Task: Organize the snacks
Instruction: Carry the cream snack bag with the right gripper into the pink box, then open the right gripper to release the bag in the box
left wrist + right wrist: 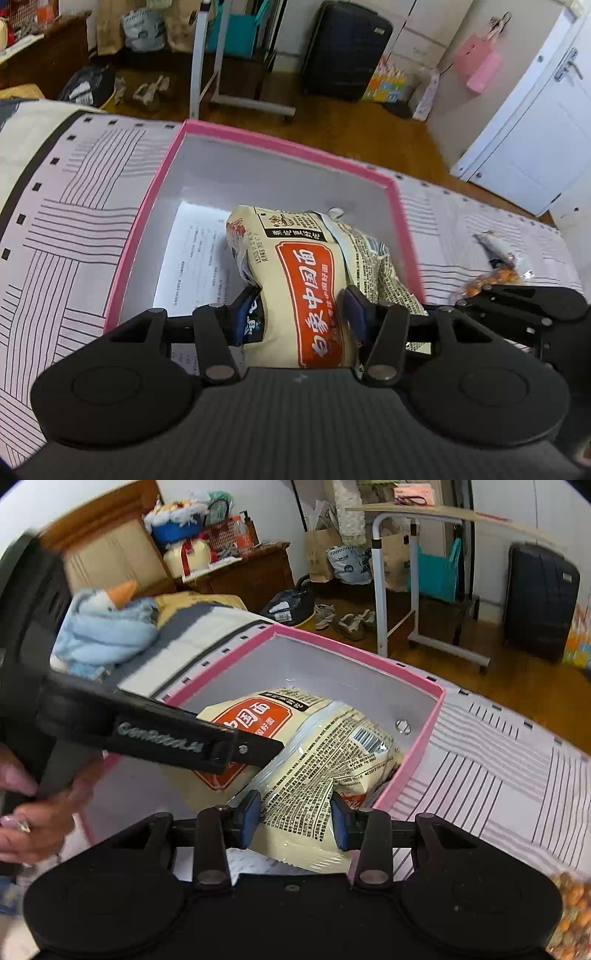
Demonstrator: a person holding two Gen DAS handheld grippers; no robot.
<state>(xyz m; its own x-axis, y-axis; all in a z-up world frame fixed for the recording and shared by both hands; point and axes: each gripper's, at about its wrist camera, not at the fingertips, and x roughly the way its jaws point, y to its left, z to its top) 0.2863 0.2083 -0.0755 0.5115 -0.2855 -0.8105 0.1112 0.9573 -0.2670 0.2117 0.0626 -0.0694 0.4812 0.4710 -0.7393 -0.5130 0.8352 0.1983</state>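
Note:
A cream noodle multipack (306, 280) with a red label hangs tilted over the pink-rimmed box (280, 144), with its far end down inside the white interior. My left gripper (300, 312) is shut on the pack's near edge, its blue pads pinching the red label. My right gripper (295, 818) is shut on the same pack (325, 753) at the printed, barcoded side. In the right wrist view the left gripper's arm (159, 734) reaches in from the left above the box (354, 650), held by a person's hand (29, 812).
A printed paper sheet (199, 258) lies on the box floor. The box sits on a striped bedspread (74, 221). Small snack packets (495, 258) and a bag of mixed nuts (572, 904) lie to its right. A blue plush toy (107, 627) lies far left.

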